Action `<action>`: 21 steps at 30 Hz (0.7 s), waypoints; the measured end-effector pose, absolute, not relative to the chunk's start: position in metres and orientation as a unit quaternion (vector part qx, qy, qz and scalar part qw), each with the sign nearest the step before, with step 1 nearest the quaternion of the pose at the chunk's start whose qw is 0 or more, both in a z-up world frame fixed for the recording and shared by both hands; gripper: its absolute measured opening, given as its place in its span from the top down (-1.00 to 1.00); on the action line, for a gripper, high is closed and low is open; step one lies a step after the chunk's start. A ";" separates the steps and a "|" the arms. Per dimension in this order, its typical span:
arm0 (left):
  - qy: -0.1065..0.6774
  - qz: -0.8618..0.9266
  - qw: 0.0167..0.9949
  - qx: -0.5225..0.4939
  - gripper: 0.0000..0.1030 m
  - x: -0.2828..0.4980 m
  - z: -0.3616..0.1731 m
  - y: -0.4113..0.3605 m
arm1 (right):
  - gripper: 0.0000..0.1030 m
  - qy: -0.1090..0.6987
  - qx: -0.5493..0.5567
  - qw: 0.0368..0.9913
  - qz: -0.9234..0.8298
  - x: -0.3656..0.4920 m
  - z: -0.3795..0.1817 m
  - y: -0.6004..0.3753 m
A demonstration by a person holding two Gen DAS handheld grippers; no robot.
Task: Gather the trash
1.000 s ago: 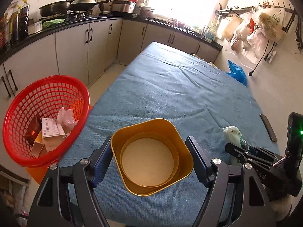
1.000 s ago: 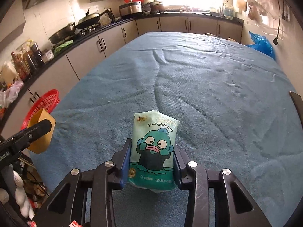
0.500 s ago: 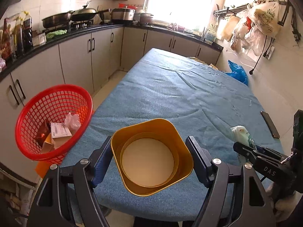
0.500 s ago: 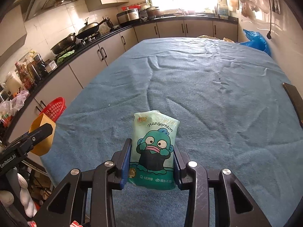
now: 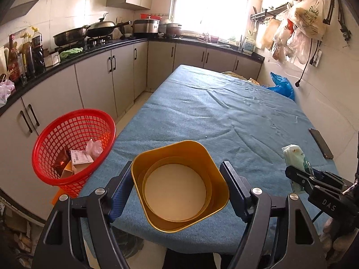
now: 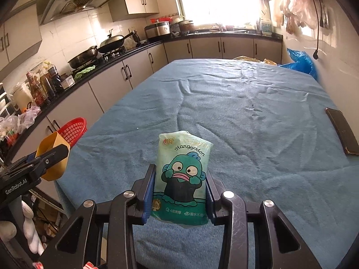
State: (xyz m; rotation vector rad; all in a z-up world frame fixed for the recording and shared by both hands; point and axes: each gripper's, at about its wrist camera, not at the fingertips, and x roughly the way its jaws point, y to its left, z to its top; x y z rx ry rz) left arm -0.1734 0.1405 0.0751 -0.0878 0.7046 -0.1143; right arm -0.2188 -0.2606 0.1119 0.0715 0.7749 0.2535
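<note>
My left gripper (image 5: pixel 179 174) is shut on a yellow square cup (image 5: pixel 179 186), held above the near edge of the blue-covered table (image 5: pixel 224 116), its mouth facing the camera. A red mesh basket (image 5: pixel 74 148) with paper scraps and wrappers stands just left of the table, to the cup's left. My right gripper (image 6: pixel 180 183) is shut on a green tissue pack with a cartoon fish (image 6: pixel 182 179), upright above the table's near part. In the left wrist view that tissue pack (image 5: pixel 296 157) and the right gripper (image 5: pixel 314 179) show at the right. The yellow cup (image 6: pixel 52 157) and basket (image 6: pixel 75 130) appear at the left of the right wrist view.
A dark phone (image 6: pixel 342 130) lies at the table's right edge. Kitchen cabinets and a counter with pans and bottles (image 5: pixel 33 51) run along the left. Plastic bags (image 5: pixel 300 27) hang on the right wall; a blue bag (image 5: pixel 282 87) sits past the table.
Both grippers have risen and drawn back from the table with their loads. The basket now looks smaller and farther off, and more of the kitchen shows.
</note>
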 end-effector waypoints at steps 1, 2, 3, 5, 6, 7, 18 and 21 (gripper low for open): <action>0.342 -0.055 0.937 -0.041 -0.46 -0.176 0.076 0.140 | 0.21 0.374 0.035 0.918 0.123 -0.222 0.114 -0.262; 0.341 -0.054 0.938 -0.039 -0.46 -0.178 0.077 0.139 | 0.21 0.372 0.036 0.919 0.123 -0.223 0.115 -0.262; 0.339 -0.053 0.938 -0.038 -0.46 -0.181 0.079 0.138 | 0.21 0.370 0.036 0.920 0.123 -0.226 0.117 -0.262; 0.335 -0.052 0.940 -0.034 -0.46 -0.186 0.081 0.136 | 0.21 0.365 0.035 0.922 0.124 -0.231 0.119 -0.263; 0.333 -0.051 0.941 -0.033 -0.46 -0.188 0.083 0.136 | 0.21 0.363 0.035 0.923 0.124 -0.234 0.120 -0.264; 0.332 -0.051 0.941 -0.032 -0.46 -0.189 0.084 0.135 | 0.21 0.361 0.035 0.923 0.124 -0.237 0.121 -0.264; 0.309 -0.051 0.949 -0.022 -0.46 -0.216 0.097 0.128 | 0.21 0.338 0.034 0.932 0.129 -0.269 0.133 -0.271; 0.303 -0.048 0.951 -0.022 -0.46 -0.223 0.101 0.128 | 0.21 0.330 0.033 0.934 0.133 -0.277 0.136 -0.272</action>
